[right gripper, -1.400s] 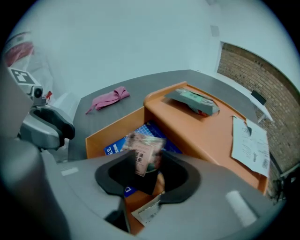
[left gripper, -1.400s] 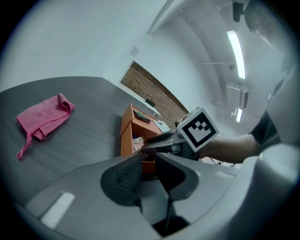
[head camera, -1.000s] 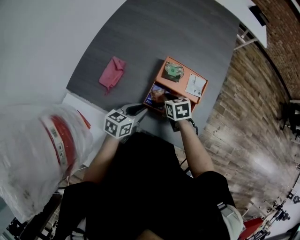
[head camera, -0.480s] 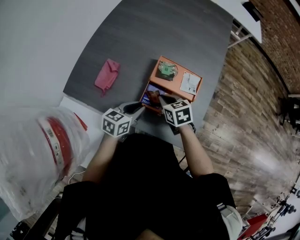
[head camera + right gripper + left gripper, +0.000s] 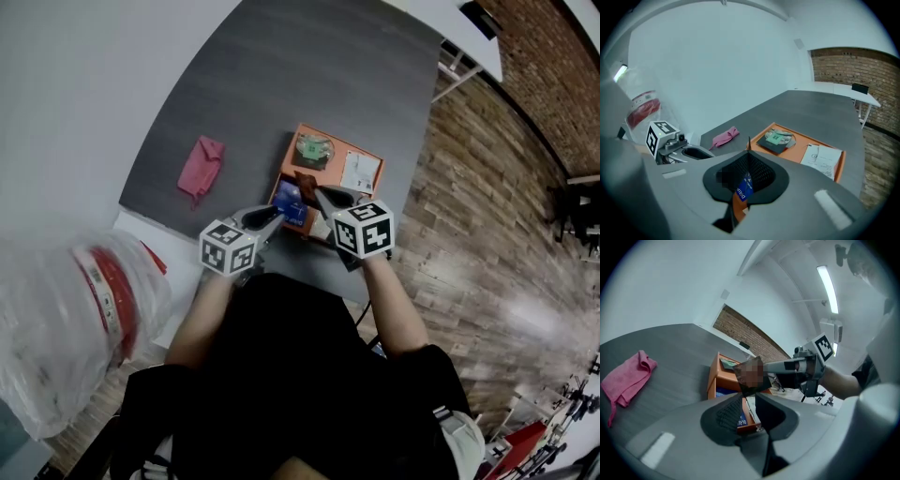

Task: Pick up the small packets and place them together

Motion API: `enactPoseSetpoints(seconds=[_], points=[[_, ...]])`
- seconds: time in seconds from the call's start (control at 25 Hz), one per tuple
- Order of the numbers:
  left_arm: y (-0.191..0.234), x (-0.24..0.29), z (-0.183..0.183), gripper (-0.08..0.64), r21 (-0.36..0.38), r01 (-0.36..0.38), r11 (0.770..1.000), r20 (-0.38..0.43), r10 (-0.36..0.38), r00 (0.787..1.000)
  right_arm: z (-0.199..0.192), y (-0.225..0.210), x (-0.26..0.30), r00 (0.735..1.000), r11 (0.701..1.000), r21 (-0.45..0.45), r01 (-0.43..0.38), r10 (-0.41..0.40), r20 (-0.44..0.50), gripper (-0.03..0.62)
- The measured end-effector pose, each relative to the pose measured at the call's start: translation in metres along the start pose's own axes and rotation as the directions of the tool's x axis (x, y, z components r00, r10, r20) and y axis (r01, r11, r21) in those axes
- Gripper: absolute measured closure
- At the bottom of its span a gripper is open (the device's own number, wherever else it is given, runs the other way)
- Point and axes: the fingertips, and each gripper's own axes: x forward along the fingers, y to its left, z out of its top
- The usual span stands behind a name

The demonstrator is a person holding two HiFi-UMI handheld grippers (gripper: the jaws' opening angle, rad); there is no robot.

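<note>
So the right claw (image 5: pixel 317 192) was clamped shut on a brown packet (image 5: pixel 305 180), holding it up over the orange tray (image 5: pixel 373 156) by the tabletop's (image 5: pixel 281 75) right edge. The left claw (image 5: pixel 273 217) had its jaws apart with nothing gripped, sitting at the tray's near left corner where a blue packet (image 5: pixel 289 202) lay. A pink cloth (image 5: pixel 200 167) was off toward the left edge.

Head view looks steeply dn; both gripper views share orange tray (image 5: pixel 792 152).
</note>
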Motion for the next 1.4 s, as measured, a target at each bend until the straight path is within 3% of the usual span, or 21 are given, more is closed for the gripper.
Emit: enactPoseSetpoints(seconds=[0.16, 0.32, 0.56, 0.72, 1.12, 1.28, 1.4], points=[[-0.004, 0.009, 0.01, 0.476, 0.009, 0.011, 1.0, 0.008, -0.011, 1.0, 0.027, -0.024, -0.018, 0.996, 0.999, 0.028, 0.028, -0.03, 0.084, 0.591], [-0.006, 0.014, 0.017, 0.476, 0.014, 0.011, 1.0, 0.015, -0.011, 1.0, 0.048, -0.058, -0.028, 0.986, 0.991, 0.13, 0.04, -0.06, 0.153, 0.589], [0.0, 0.017, 0.014, 0.477, 0.006, -0.006, 1.0, -0.002, 0.006, 1.0, 0.036, -0.101, -0.022, 0.984, 0.945, 0.328, 0.023, -0.079, 0.159, 0.591], [0.001, 0.018, 0.012, 0.476, 0.007, -0.01, 1.0, -0.021, 0.01, 1.0, 0.022, -0.114, -0.022, 0.984, 0.917, 0.398, 0.031, -0.099, 0.152, 0.589], [-0.003, 0.022, 0.009, 0.476, 0.027, -0.004, 1.0, -0.051, 0.005, 0.999, 0.003, -0.135, -0.014, 0.973, 0.892, 0.438, 0.114, -0.189, 0.131, 0.583], [-0.004, 0.02, 0.008, 0.476, 0.034, -0.006, 0.999, -0.051, 0.008, 0.999, 0.003, -0.144, -0.018, 0.96, 0.896, 0.412, 0.165, -0.242, 0.143, 0.506], [-0.006, 0.019, 0.009, 0.476, 0.039, -0.007, 0.999, -0.048, 0.008, 0.999, 0.001, -0.144, -0.021, 0.958, 0.901, 0.396, 0.178, -0.25, 0.138, 0.485]])
